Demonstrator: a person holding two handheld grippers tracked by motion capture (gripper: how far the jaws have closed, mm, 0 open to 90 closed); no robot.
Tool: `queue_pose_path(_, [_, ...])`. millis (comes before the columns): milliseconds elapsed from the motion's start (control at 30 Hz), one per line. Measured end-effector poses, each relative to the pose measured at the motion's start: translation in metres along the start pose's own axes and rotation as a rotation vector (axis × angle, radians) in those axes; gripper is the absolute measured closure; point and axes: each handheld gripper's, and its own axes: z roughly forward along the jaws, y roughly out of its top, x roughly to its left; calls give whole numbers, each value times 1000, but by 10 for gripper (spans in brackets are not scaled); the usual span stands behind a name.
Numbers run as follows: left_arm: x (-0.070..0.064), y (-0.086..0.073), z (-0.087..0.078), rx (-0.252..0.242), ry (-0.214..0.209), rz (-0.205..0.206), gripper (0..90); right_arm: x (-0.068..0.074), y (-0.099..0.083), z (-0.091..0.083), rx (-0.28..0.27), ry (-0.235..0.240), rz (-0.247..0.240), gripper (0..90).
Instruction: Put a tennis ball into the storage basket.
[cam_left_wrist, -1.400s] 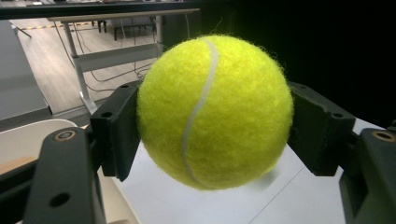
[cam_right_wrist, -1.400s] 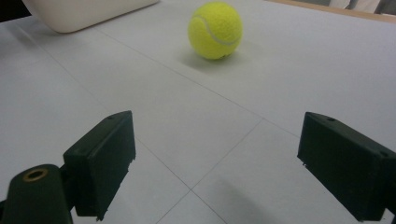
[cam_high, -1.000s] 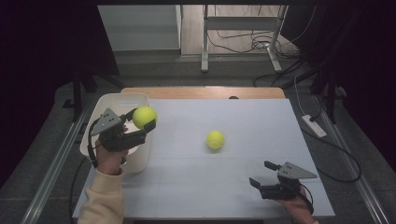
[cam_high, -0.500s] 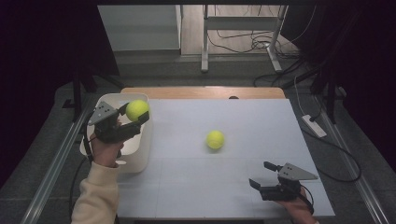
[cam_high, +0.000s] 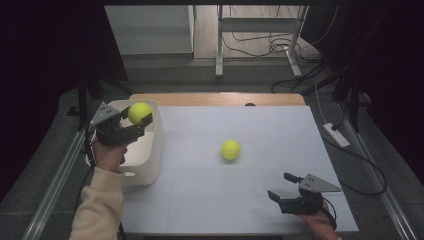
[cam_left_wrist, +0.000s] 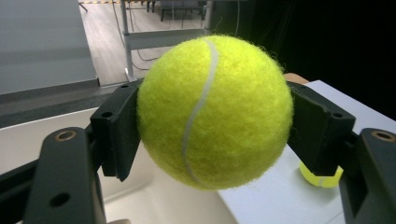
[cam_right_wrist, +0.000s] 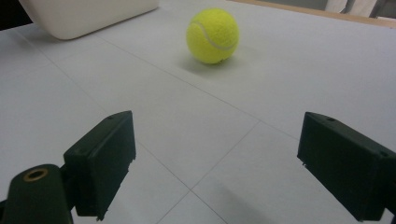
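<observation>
At the left edge of the table (cam_high: 210, 210) stands one white bin (cam_high: 150, 150), a rounded rectangle whose long axis runs from the person's side toward the far side, its mouth facing up. The left gripper (cam_high: 134, 118) hangs over the bin's far half, its jaws pointing rightward and closed firmly on a yellow-green tennis ball (cam_high: 139, 112); in the left gripper view the held ball (cam_left_wrist: 215, 112) is pinched at its left and right flanks, and its white seam curves from top to bottom. Being round, it has no long axis of its own. There are two tennis balls in all: the second ball (cam_high: 230, 149) rests on the white tabletop near the middle, well apart from the bin and from both grippers. At the near right corner the right gripper (cam_high: 286, 186) rests low by the tabletop, jaws spread wide and holding nothing, pointing left; in the right gripper view the loose ball (cam_right_wrist: 213, 35) lies ahead, beyond the parted jaws.
</observation>
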Motion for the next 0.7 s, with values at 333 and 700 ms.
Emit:
queue_pose_path(333, [12,5,3,12,31,-19,271,-1,0,0,-1,-3,6,117])
queue_pose_path(700, [29,7,6,49,76,-39,271,-2,-1,0,-1,-5,7,117])
